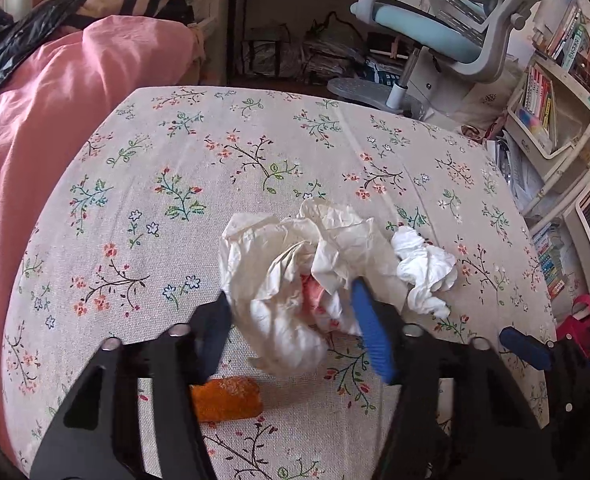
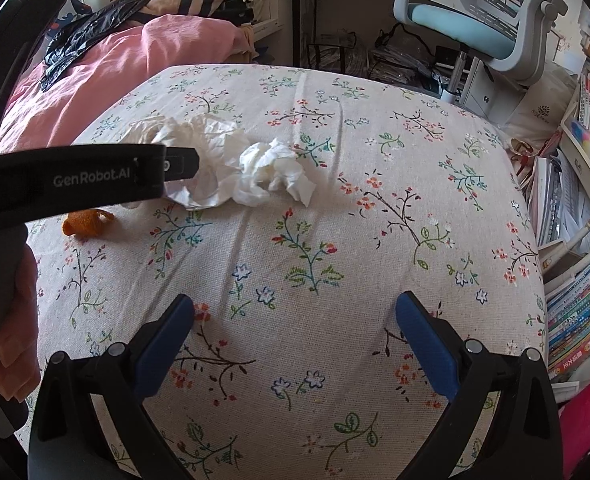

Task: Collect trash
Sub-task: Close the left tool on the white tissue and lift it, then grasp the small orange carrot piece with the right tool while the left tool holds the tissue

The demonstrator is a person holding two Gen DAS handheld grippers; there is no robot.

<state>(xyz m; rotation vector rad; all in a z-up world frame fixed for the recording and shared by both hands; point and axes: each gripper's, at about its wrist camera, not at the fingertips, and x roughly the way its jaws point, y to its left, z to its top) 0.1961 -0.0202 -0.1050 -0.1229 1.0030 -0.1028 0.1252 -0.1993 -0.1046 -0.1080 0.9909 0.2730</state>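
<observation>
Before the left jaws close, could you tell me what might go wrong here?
The left gripper straddles the crumpled wrapper, but the white tissue touches it and may be dragged or dropped. The orange peel lies partly hidden under the left finger, so it could be missed.

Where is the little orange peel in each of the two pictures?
Left wrist view: the orange peel lies at the bottom, just below the left gripper and the big crumpled paper.
Right wrist view: the orange peel lies at the left edge, under the black gripper body.
Shared landmark: the small white tissue.
</observation>
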